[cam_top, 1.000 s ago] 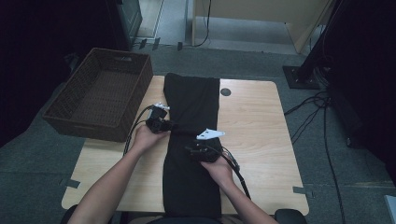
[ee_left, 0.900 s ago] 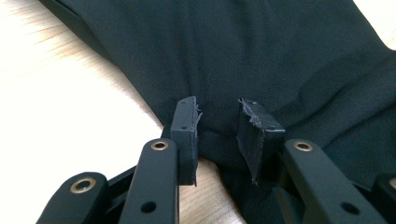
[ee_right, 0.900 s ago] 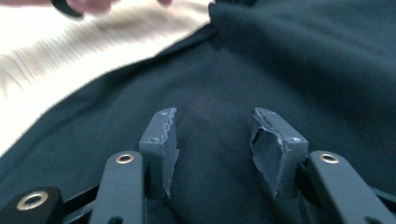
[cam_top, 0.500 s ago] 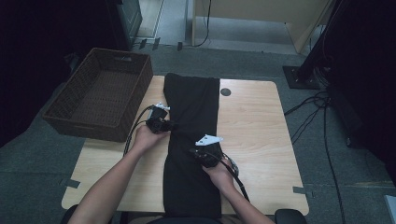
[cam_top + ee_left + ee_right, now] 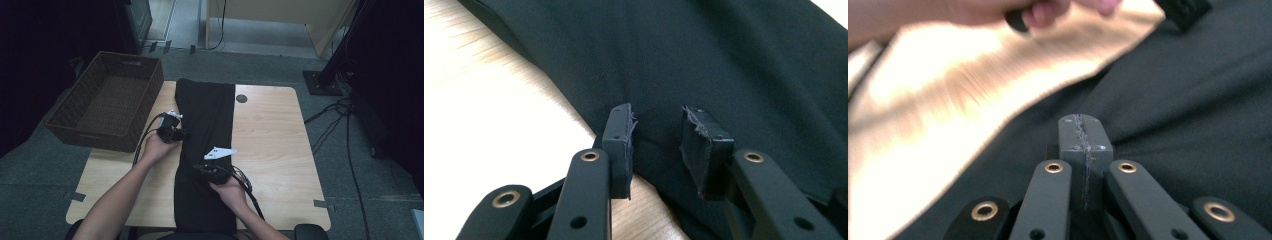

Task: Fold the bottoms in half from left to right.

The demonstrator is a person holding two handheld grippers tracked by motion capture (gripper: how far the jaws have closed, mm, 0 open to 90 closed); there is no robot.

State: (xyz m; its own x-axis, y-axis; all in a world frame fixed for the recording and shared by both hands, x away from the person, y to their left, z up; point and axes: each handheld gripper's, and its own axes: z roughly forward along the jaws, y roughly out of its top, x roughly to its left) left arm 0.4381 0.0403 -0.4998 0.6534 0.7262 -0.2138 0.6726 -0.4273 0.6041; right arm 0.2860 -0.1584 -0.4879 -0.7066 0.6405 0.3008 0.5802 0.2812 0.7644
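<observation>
A long black cloth (image 5: 207, 115) lies lengthwise down the middle of the wooden table (image 5: 272, 140). My left gripper (image 5: 184, 135) is at the cloth's left edge. In the left gripper view it (image 5: 656, 137) is open, and its pads (image 5: 620, 140) straddle the hem of the cloth (image 5: 704, 60). My right gripper (image 5: 202, 169) hovers low over the nearer half of the cloth. In the right gripper view it (image 5: 1083, 132) is shut, pads pressed together with nothing seen between them, above the cloth (image 5: 1188, 100). The other hand (image 5: 973, 12) appears blurred at the top.
A brown wicker basket (image 5: 95, 137) stands off the table's left side, overlapping its far-left corner. A dark round cable hole (image 5: 241, 98) marks the tabletop right of the cloth. Cables (image 5: 340, 125) trail on the floor at the right. Bare wood lies right of the cloth.
My right gripper has slid a little toward the person along the cloth. The left gripper has stayed at the cloth's left edge.
</observation>
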